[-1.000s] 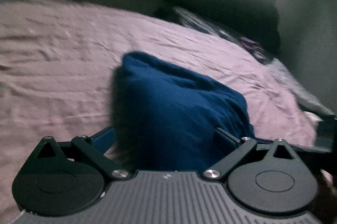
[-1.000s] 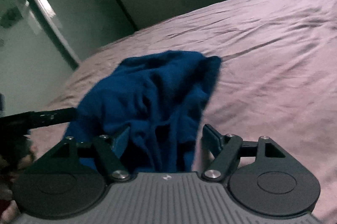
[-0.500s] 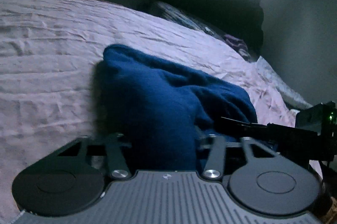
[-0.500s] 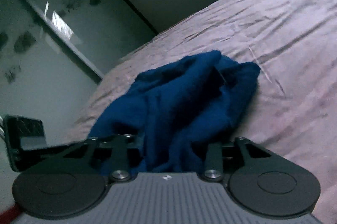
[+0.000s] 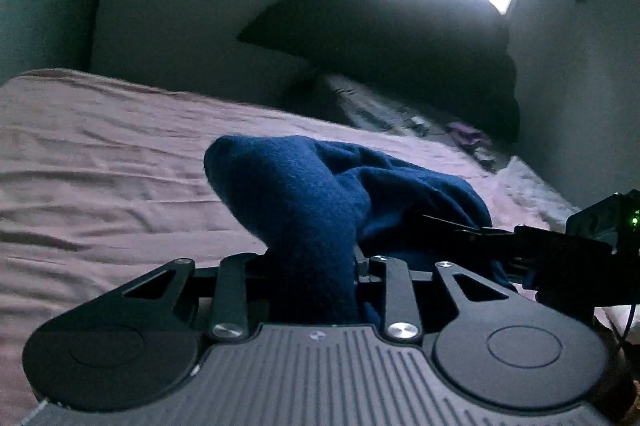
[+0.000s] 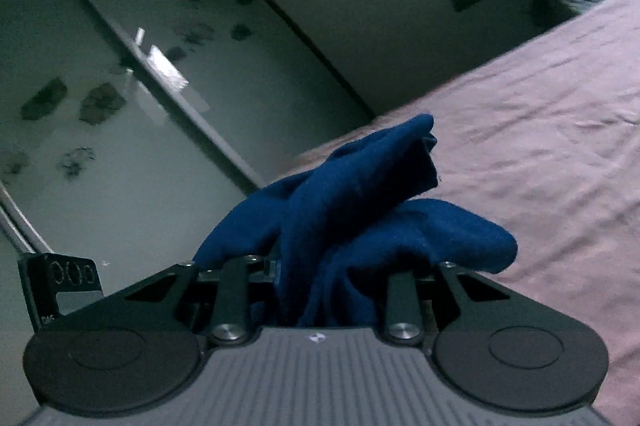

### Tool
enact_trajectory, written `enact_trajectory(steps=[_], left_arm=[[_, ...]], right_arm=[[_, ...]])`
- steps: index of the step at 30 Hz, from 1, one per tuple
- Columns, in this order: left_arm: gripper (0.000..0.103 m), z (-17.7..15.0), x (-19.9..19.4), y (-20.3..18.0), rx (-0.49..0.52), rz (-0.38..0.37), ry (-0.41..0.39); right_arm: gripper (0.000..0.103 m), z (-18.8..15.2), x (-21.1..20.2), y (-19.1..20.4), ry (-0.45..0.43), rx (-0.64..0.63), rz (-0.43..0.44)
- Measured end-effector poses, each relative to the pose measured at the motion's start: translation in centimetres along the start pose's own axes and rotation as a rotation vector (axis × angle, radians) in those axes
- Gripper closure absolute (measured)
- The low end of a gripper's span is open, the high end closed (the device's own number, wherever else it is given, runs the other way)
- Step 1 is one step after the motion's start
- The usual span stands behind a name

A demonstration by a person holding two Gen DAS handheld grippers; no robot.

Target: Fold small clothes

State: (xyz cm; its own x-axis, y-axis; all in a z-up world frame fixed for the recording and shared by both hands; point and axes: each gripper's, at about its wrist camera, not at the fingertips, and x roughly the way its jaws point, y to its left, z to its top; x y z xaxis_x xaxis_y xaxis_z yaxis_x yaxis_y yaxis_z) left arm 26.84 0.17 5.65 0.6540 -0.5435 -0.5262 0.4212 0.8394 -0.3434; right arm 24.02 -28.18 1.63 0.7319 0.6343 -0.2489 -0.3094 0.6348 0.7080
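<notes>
One wide bed with a wrinkled pink sheet (image 5: 100, 185) fills the middle of both views. A dark blue garment (image 5: 312, 209) rises bunched at lower centre. The left gripper (image 5: 314, 282) and right gripper (image 6: 320, 286), jaws having just been closing, each clamp a fold of it.

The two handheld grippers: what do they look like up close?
Both the left gripper and right gripper look alike: matte black linkage arms with silver pivot screws, two round black discs, and a grey ribbed body with a small central logo. A green light glows on the right gripper's body in the left wrist view.
</notes>
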Motion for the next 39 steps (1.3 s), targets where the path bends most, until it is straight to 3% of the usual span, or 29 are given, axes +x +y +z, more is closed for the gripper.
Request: enact_trajectory(steps=[4, 7, 8, 12, 14, 16, 19, 20, 22, 23, 24, 25, 28, 32, 36, 39], left_arm=[[0.066, -0.9, 2.1, 2.5, -0.013, 0.091, 0.091], [0.060, -3.0, 4.0, 3.7, 0.016, 0.170, 0.144], [0.055, -3.6, 3.8, 3.9, 0.021, 0.181, 0.127], [0.033, -5.1, 1.3, 4.7, -0.038, 0.099, 0.099], [0.030, -6.3, 0.1, 4.7, -0.052, 0.047, 0.105], [0.029, -7.8, -0.9, 4.2, -0.051, 0.005, 0.111], [0.030, -10.1, -1.7, 4.0, -0.089, -0.052, 0.117], [0.036, -10.6, -1.7, 3.9, -0.096, -0.061, 0.121], [0.060, -11.2, -1.4, 3.7, -0.093, -0.039, 0.123], [0.078, -11.1, -1.3, 3.8, -0.097, -0.015, 0.124], [0.090, -10.8, -1.3, 4.0, -0.114, -0.008, 0.128], [0.092, -10.5, -1.7, 4.2, -0.135, -0.016, 0.125], [0.094, -9.8, -3.8, 3.6, -0.107, -0.006, 0.091], [0.094, -10.6, -6.7, 2.2, -0.075, -0.029, 0.126], [0.094, -13.7, -6.6, 1.5, -0.029, -0.014, 0.220], [0.089, -13.8, -6.7, 2.1, -0.056, -0.021, 0.221]], right_arm=[[0.071, -0.7, 3.7, 0.2, 0.073, 0.021, -0.051], [0.061, -2.0, 6.4, -0.5, 0.144, -0.009, -0.166], [0.058, -2.5, 6.8, -0.8, 0.167, -0.027, -0.201], [0.035, -3.6, 4.8, -1.6, 0.179, -0.053, -0.222], [0.031, -4.0, 2.9, -1.8, 0.178, -0.055, -0.225], [0.031, -4.7, 1.0, -2.0, 0.192, -0.055, -0.219], [0.031, -6.7, -1.1, -2.9, 0.259, 0.000, -0.139], [0.030, -7.4, -1.3, -3.3, 0.278, 0.014, -0.110], [0.030, -8.5, -1.5, -3.0, 0.262, -0.008, -0.090], [0.036, -8.6, -1.4, -2.9, 0.256, -0.015, -0.100], [0.071, -8.5, -1.1, -2.8, 0.265, -0.012, -0.111], [0.090, -8.6, -0.7, -2.7, 0.280, -0.007, -0.116], [0.092, -8.9, -0.9, -1.1, 0.266, -0.053, -0.110], [0.092, -9.4, -3.3, 0.8, 0.242, -0.057, -0.043], [0.092, -11.4, -5.3, 1.5, 0.312, -0.098, -0.056], [0.087, -12.8, -5.2, 0.2, 0.381, -0.074, -0.105]])
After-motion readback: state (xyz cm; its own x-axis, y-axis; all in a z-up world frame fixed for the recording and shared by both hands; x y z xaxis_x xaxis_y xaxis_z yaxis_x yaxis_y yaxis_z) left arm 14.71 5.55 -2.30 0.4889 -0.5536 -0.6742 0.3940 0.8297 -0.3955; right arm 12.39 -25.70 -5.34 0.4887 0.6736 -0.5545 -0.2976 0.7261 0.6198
